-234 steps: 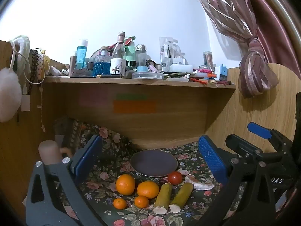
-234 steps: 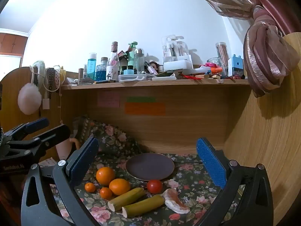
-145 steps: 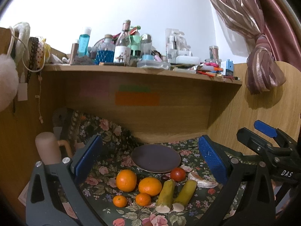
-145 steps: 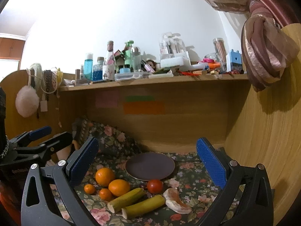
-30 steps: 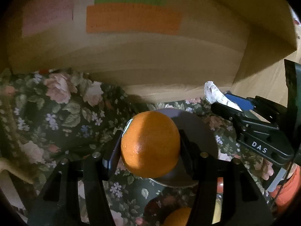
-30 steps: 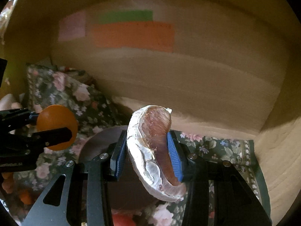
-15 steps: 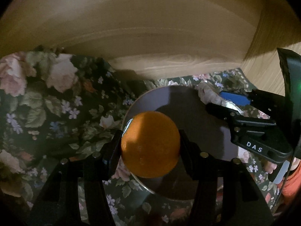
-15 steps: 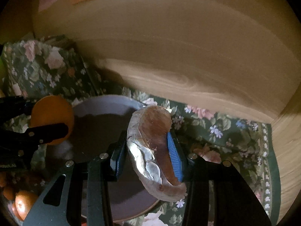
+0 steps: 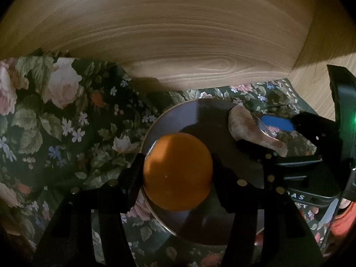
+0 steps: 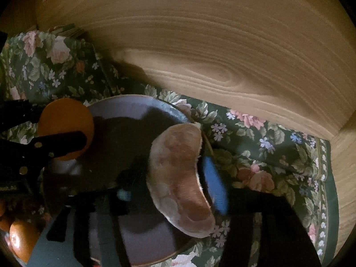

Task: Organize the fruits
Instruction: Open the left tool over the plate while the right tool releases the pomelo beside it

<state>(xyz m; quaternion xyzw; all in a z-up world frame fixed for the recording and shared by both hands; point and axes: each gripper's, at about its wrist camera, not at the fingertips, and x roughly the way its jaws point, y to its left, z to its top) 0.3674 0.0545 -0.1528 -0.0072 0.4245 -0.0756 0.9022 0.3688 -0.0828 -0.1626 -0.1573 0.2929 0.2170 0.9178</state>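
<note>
The dark round plate lies on a floral cloth that covers the tabletop, close to the wooden back panel.

The left tool is about half open and clamped on an orange, one finger pressing each side. The orange hangs over the near left part of the plate; whether it touches the plate cannot be told.

The right tool has just been opening its jaws. A peeled pomelo segment, pale with pinkish flesh, lies between them at the right edge of the plate, part over the rim. The blue pad sits just beside the segment on its right, and the dark left finger stands off from it.

In the left wrist view, white letters on the right tool's body read "AS", partly hidden. More oranges lie on the cloth left of the plate, in shadow.
</note>
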